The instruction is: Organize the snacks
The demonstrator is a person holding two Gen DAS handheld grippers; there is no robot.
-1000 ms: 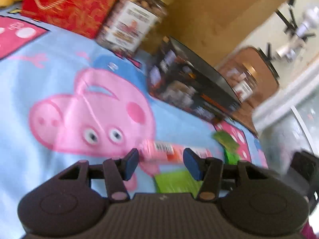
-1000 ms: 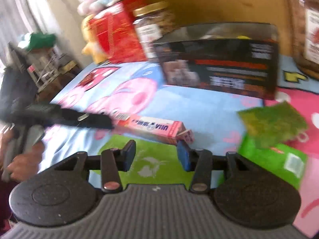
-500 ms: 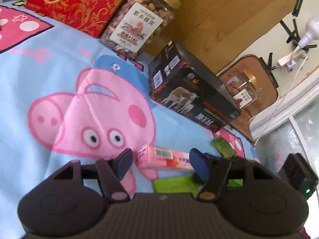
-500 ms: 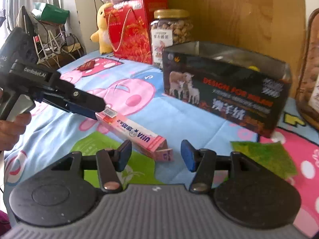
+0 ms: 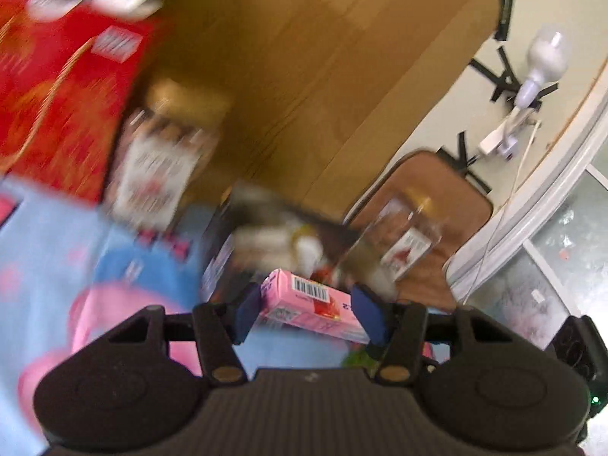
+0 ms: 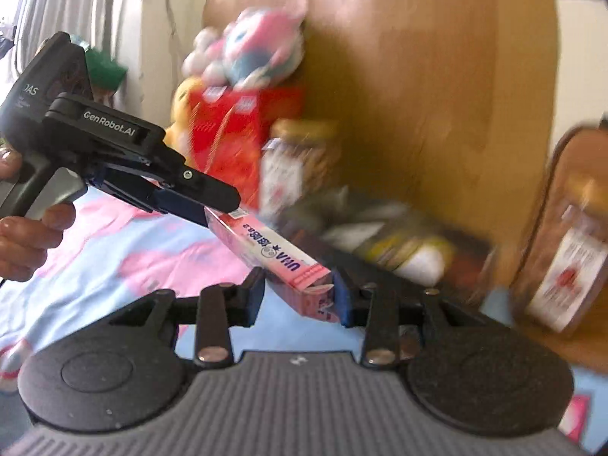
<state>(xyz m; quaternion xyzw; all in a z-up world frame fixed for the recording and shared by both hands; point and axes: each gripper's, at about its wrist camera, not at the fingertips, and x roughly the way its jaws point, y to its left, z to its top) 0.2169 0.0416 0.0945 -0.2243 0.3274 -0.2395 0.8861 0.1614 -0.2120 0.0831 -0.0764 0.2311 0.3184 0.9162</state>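
A long pink candy box (image 5: 311,306) (image 6: 271,254) is held in the air above the blue cartoon blanket (image 5: 53,250), one end in each gripper. My left gripper (image 5: 307,313) is shut on the barcode end; it shows in the right wrist view (image 6: 212,205) at left. My right gripper (image 6: 298,296) is shut on the opened flap end. Behind it stands the open dark box (image 6: 380,243) (image 5: 273,243) with packets inside, blurred.
A red gift bag (image 5: 64,110) (image 6: 231,144) and a nut jar (image 5: 159,163) (image 6: 296,167) stand at the back left against a wooden board. Another jar (image 6: 566,262) (image 5: 406,239) stands at the right. A plush toy (image 6: 250,49) sits on the bag.
The pink box was lying on the blanket with only the left gripper at it; both grippers have now closed on its ends and lifted it toward the dark box.
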